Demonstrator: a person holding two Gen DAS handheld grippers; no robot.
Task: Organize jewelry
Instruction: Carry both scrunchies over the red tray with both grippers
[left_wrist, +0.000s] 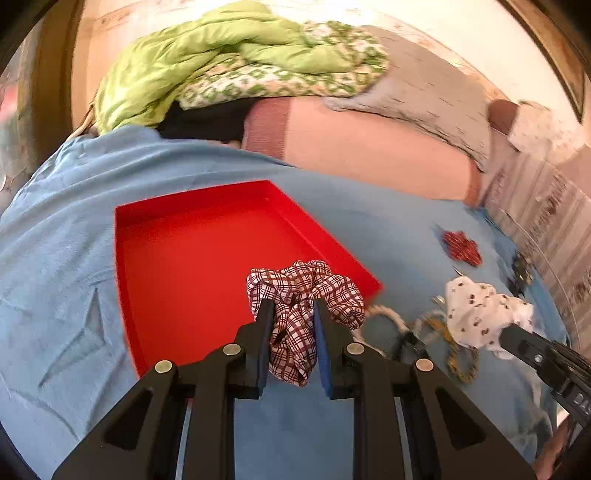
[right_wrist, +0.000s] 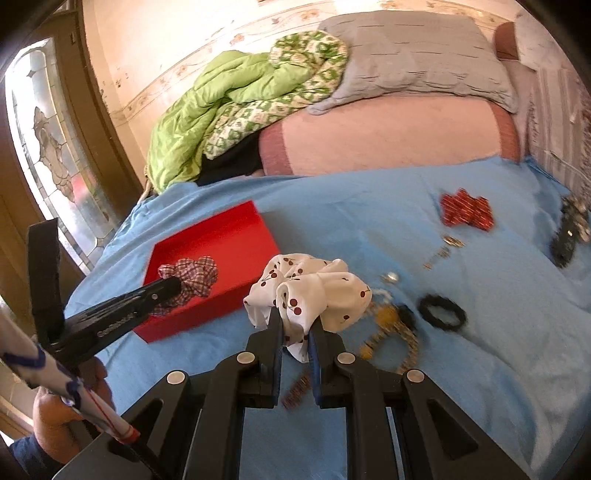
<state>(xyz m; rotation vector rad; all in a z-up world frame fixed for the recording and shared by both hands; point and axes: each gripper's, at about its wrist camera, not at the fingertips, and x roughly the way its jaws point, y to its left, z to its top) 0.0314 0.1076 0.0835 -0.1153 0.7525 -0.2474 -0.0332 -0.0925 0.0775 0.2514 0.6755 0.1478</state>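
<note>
Covering the bed, a blue sheet (right_wrist: 369, 199) meets a green quilt (right_wrist: 207, 114).

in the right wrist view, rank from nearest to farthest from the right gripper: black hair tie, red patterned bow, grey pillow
1. Black ring-shaped hair tie, on the blue sheet just right of the right gripper.
2. Red patterned fabric bow, farther up on the right.
3. Grey pillow, at the head of the bed.

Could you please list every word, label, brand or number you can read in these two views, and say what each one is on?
"DA": pale letters, cut off by the picture's edge, on the body of the right tongs in the left wrist view.
Embossed lettering on the body of the left tongs in the right wrist view: too blurred to read.
Red box, plaid scrunchie, cherry scrunchie: no text.
</note>
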